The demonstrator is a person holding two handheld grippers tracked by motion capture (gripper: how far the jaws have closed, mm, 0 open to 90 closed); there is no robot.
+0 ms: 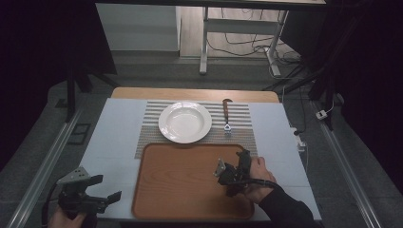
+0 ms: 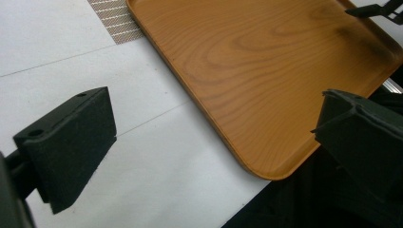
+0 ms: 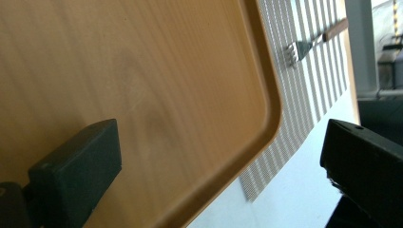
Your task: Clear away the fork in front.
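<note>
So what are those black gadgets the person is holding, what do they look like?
Both the left gripper and the right gripper are black, each with two blocky black jaws and a grey three-cornered plate on top. A black cable trails from the right one. The right arm wears a dark sleeve.

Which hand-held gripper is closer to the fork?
Right. The right hand-held gripper is over the tray's right side, just near-side of the fork. The left hand-held gripper is far off, past the tray's near-left corner.
</note>
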